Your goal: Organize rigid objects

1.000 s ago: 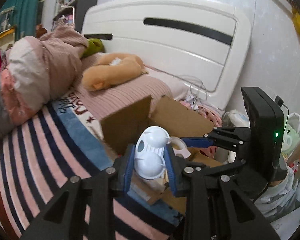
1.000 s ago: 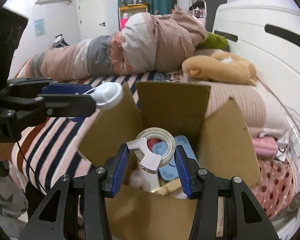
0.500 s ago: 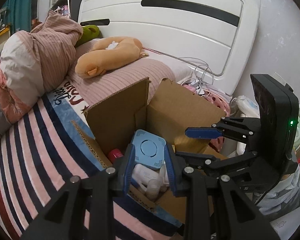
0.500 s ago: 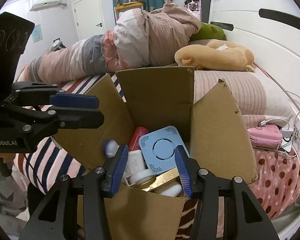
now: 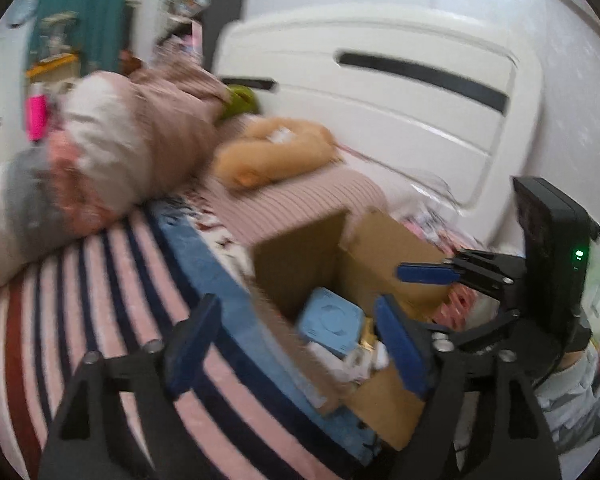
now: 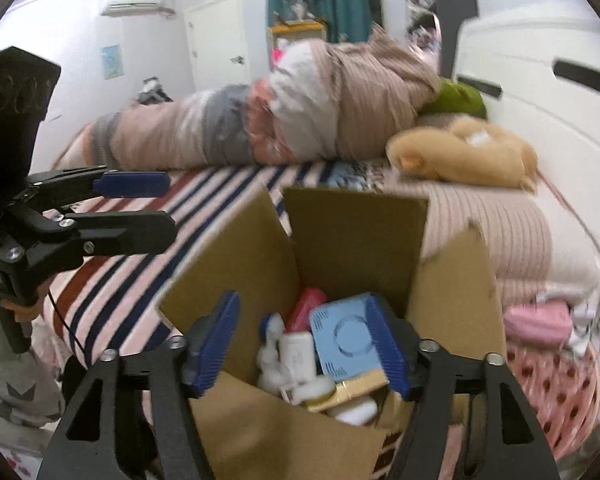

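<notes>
My left fingers (image 5: 296, 344) are spread wide and hold nothing. My right fingers (image 6: 306, 346) are spread wide too, right above the box (image 6: 352, 232) on the bed (image 6: 148, 236). A blue square thing (image 6: 346, 338) lies inside, at 2 o'clock.

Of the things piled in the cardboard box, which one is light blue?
The flat square light-blue plastic device with a round centre, leaning against the back of the cardboard box; its neighbours are white, red or gold.
</notes>
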A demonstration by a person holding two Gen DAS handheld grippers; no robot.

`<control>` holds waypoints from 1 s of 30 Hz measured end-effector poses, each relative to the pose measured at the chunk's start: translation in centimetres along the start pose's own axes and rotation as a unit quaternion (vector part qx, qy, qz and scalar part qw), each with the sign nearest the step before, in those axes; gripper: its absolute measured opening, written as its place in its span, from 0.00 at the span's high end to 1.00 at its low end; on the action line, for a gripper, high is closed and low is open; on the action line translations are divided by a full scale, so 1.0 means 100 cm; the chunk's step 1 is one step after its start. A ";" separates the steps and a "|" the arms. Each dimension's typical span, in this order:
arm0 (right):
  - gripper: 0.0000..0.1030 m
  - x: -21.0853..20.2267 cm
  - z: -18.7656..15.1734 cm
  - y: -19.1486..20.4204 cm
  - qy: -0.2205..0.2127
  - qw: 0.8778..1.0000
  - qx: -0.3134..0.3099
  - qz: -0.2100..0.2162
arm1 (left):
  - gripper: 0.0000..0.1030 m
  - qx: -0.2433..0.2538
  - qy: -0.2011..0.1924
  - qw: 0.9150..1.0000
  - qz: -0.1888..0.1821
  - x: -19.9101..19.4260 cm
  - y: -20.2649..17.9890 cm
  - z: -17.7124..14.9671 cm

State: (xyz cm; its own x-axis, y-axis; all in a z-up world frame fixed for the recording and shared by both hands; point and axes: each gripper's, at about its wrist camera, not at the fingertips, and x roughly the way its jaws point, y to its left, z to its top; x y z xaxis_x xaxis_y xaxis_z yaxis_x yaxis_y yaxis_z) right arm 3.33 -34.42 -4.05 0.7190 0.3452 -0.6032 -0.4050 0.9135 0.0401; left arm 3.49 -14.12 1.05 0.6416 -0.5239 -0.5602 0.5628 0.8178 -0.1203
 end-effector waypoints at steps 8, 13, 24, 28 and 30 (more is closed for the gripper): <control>0.00 -0.033 0.020 0.015 -0.112 0.993 -0.046 0.012 | 0.07 -0.094 -0.067 0.981 0.155 -0.055 0.037 -0.020; 0.00 -0.032 0.022 0.013 -0.131 0.990 -0.032 0.039 | 0.07 -0.121 -0.059 0.967 0.215 -0.063 0.056 -0.032; 0.00 -0.023 0.022 0.018 -0.120 0.992 -0.031 0.039 | 0.07 -0.128 -0.062 0.964 0.227 -0.067 0.061 -0.038; 0.00 -0.024 0.022 0.019 -0.119 0.992 -0.032 0.039 | 0.07 -0.131 -0.062 0.963 0.228 -0.069 0.063 -0.041; 0.00 -0.024 0.021 0.019 -0.117 0.992 -0.033 0.039 | 0.07 -0.131 -0.061 0.962 0.229 -0.069 0.063 -0.041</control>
State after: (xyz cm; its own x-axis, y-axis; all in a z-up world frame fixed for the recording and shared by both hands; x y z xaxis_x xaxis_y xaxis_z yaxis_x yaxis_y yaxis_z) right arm 2.04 -33.02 -0.84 0.7926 0.4621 -0.3978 -0.4948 0.8687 0.0232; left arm 0.43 -4.37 0.80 0.8570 -0.1043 -0.5046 0.0645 0.9933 -0.0957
